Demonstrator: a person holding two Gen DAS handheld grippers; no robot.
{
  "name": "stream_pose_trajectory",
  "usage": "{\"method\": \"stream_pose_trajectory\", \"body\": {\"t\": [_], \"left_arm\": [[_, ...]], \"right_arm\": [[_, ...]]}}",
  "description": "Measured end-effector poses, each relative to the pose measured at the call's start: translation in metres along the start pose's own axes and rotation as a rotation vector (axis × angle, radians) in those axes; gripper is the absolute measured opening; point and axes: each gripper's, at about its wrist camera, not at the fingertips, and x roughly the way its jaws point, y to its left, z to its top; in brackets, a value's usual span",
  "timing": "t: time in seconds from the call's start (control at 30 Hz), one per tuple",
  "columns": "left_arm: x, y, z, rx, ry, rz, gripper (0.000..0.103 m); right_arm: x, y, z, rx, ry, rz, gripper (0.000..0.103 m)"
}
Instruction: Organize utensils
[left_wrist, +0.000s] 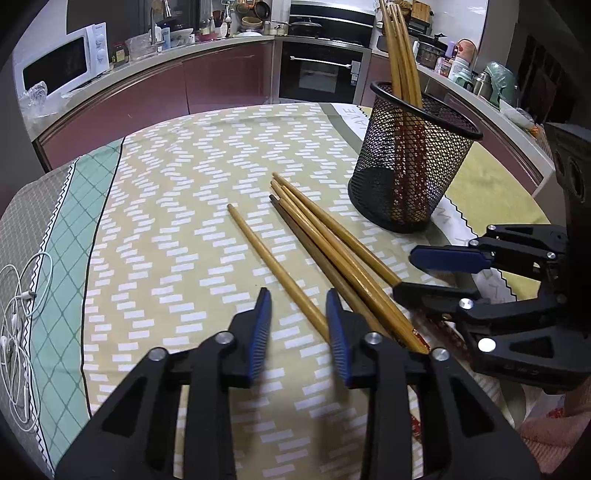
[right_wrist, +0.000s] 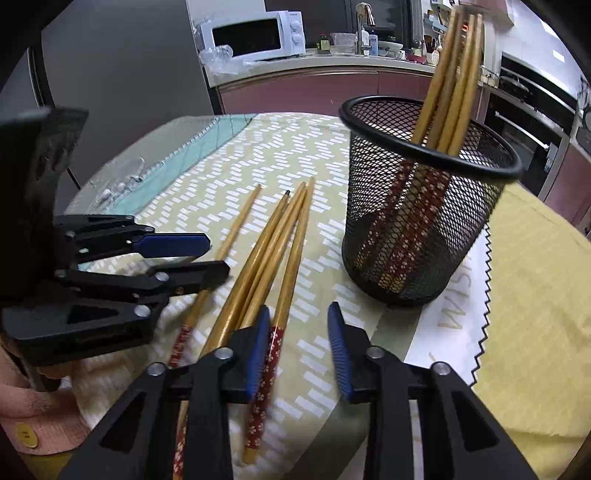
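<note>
Tan chopsticks (right_wrist: 258, 258) with red flowered ends, black mesh holder (right_wrist: 421, 221), yellow tablecloth (left_wrist: 177, 229) with white dashes, seemingly teal-edged

Both grippers, left (left_wrist: 298, 325) and right (right_wrist: 299, 341), have black frames, silver screws and ribbed blue jaws; pink sleeve (right_wrist: 40, 413).

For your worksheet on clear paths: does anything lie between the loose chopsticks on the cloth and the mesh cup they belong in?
Nothing visible does. Only bare tablecloth lies between the loose chopsticks and the mesh cup, though chopsticks already stand inside it.
</note>
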Motion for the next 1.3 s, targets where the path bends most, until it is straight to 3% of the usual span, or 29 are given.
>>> {"method": "stream_pose_trajectory", "body": {"t": [0.13, 0.23, 0.37, 0.9, 1.3], "left_arm": [[0.002, 0.004, 0.003, -0.003, 0.002, -0.002, 0.019], [0.002, 0.008, 0.005, -0.02, 0.001, -0.009, 0.015], [0.001, 0.011, 0.004, -0.04, -0.006, -0.01, 0.012], [-0.017, 0.012, -0.009, -0.077, -0.034, -0.029, 0.008], [-0.01, 0.014, -0.012, -0.078, -0.005, -0.038, 0.008]], "right_arm": [[0.006, 0.003, 0.007, -0.012, -0.001, -0.016, 0.029], [0.009, 0.002, 0.01, -0.005, -0.004, -0.014, 0.022], [0.009, -0.002, 0.012, 0.022, -0.002, 0.001, 0.006], [-0.012, -0.007, 0.005, 0.075, -0.028, 0.108, 0.006], [-0.002, -0.002, 0.002, 0.056, 0.017, 0.09, 0.007]]}}
